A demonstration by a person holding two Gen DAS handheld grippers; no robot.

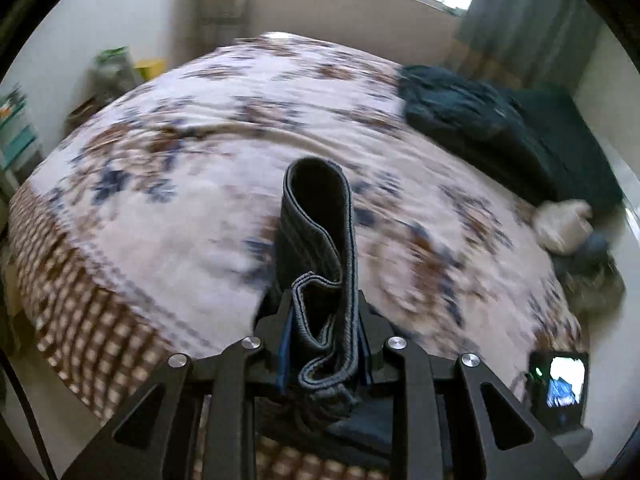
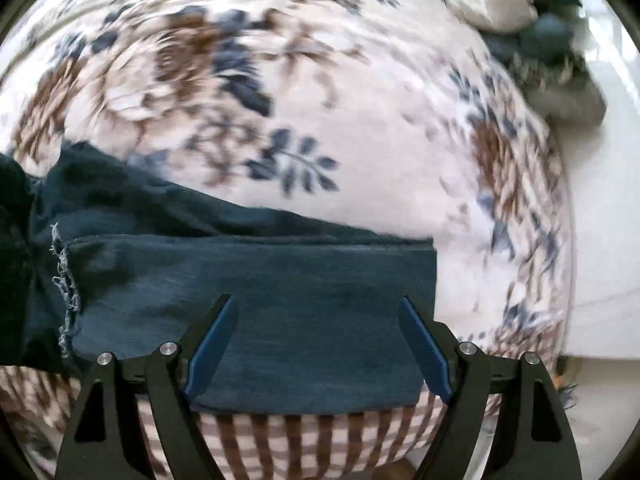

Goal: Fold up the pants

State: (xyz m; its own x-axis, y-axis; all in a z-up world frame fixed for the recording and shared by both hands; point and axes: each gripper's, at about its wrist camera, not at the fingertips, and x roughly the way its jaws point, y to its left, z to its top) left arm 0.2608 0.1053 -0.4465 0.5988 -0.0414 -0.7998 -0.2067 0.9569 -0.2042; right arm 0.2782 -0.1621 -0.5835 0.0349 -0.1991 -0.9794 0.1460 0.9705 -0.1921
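The left gripper (image 1: pixel 326 320) is closed on the ribbed waistband (image 1: pixel 320 248) of the dark pants (image 2: pixel 256 312), a loop of which rises above the fingers over the bed (image 1: pixel 200 208). The right gripper (image 2: pixel 318 344) stands spread wide, pinching nothing, with its blue-lined fingers (image 2: pixel 210 348) above a flat blue-grey panel of the pants. That panel lies along the near edge of the bed, reaching onto the checked border (image 2: pixel 320 440) of the floral cover; a frayed seam (image 2: pixel 64 292) shows at its left end. In the left wrist view, a heap of dark clothing (image 1: pixel 480 120) lies at the far right side of the bed, with a pale bundle (image 1: pixel 564 220) at the right edge. A small lit screen (image 1: pixel 560 384) sits near the right edge.
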